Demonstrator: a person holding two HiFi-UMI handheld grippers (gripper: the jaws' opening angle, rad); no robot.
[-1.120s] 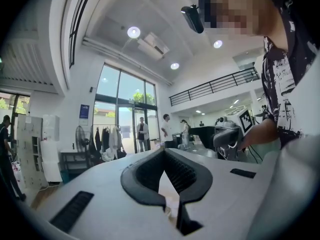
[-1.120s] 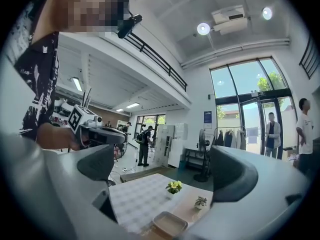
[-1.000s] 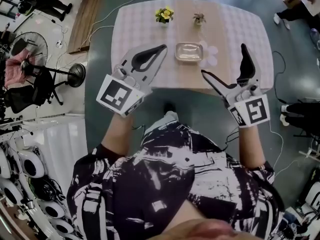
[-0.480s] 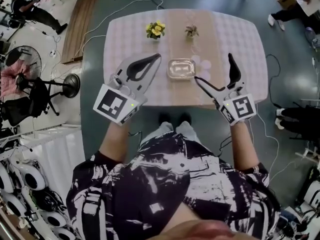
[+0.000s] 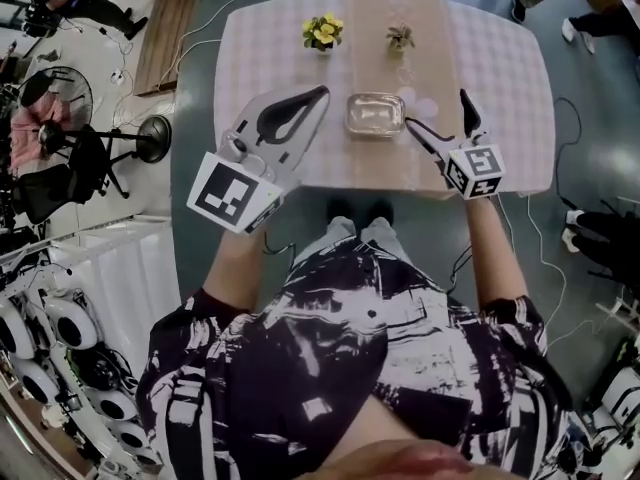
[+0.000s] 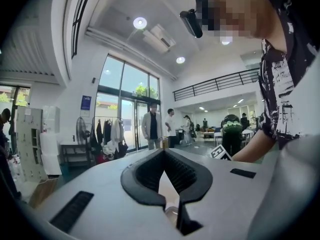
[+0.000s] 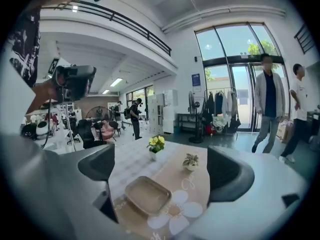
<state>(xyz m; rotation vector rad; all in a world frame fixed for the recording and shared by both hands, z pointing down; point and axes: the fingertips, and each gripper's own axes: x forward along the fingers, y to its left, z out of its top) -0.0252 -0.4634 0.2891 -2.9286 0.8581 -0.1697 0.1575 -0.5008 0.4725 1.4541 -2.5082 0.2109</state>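
Note:
My left gripper [image 5: 322, 93] is shut with nothing in it, held above the near left part of a pale checked table [image 5: 255, 48]. In the left gripper view its jaws [image 6: 163, 153] meet at the tip and point up into the room. My right gripper [image 5: 435, 108] is open and empty, just right of a shallow metal tray [image 5: 375, 114] on a tan runner. In the right gripper view the open jaws [image 7: 162, 169] frame that tray [image 7: 147, 195], which lies beside a white flower-shaped mat [image 7: 175, 211].
A yellow flower pot [image 5: 322, 31] and a small potted plant [image 5: 400, 37] stand at the table's far side. A standing fan [image 5: 150, 138] and chairs are left of the table, with cables on the floor. People [image 7: 267, 101] walk near the glass doors.
My right gripper has dropped and tipped towards the table, so the tray now lies between its jaws. The left gripper stays shut and has barely moved.

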